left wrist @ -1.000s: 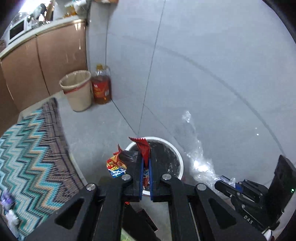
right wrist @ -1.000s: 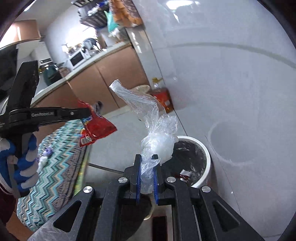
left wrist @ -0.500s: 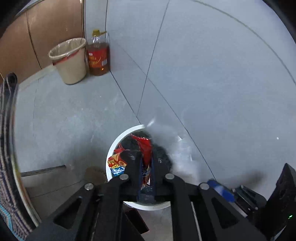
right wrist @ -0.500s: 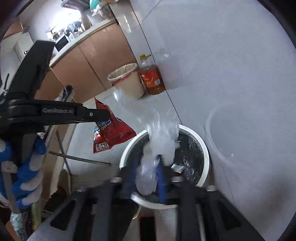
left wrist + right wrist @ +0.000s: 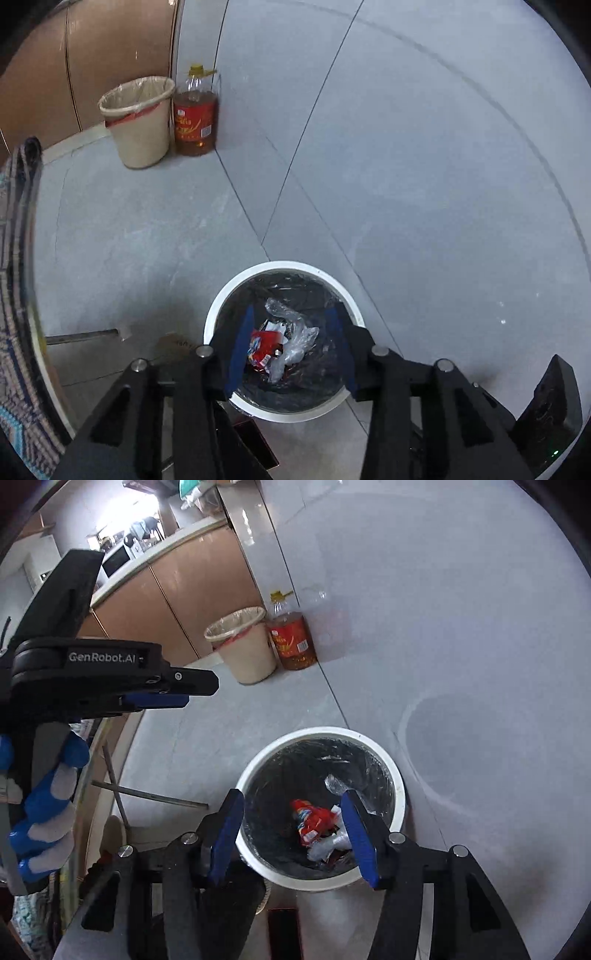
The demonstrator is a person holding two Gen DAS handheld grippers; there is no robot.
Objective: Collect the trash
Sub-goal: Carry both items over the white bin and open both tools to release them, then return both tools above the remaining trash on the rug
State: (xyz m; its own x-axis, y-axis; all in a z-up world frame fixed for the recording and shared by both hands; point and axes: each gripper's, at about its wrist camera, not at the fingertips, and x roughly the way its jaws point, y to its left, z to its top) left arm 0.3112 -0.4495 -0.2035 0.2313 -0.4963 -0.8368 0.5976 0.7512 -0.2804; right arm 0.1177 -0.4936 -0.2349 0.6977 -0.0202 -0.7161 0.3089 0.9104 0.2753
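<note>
Left wrist view: left gripper [image 5: 291, 341], black frame with blue pads, jaws apart and opening, nothing clamped between them; it hangs above the white bin [image 5: 218, 314], which has a black liner and stands on the grey tiled floor [image 5: 147, 236] close to the grey wall. Inside the bin, at the bottom: one red snack wrapper [image 5: 264, 345], and touching it on the right one crumpled clear plastic bag [image 5: 293, 334]; both lie loose, free of the pads. Farther back, against the wall corner: one beige bin [image 5: 138, 122] with a pale liner, and just beside it one bottle of amber oil [image 5: 195, 114] with a yellow cap and red label. Brown cabinet doors [image 5: 92, 59] behind the beige bin. Edge of a patterned woven cloth [image 5: 16, 258] at far left. Part of the other black tool at lower right. Right wrist view: right gripper [image 5: 293, 836], same build, jaws apart and opening, empty, poised over the same white bin [image 5: 395, 771]. Red snack wrapper [image 5: 312, 821] and clear plastic bag [image 5: 328, 843] rest in the liner below. Left gripper [image 5: 173, 692] enters from the left, held by a hand [image 5: 46, 808] in a blue and grey glove; its opening cannot be read from this side. Beige bin [image 5: 245, 646] and oil bottle [image 5: 291, 638] stand together by the wall; a counter [image 5: 155, 552] with a microwave runs above the cabinets.
</note>
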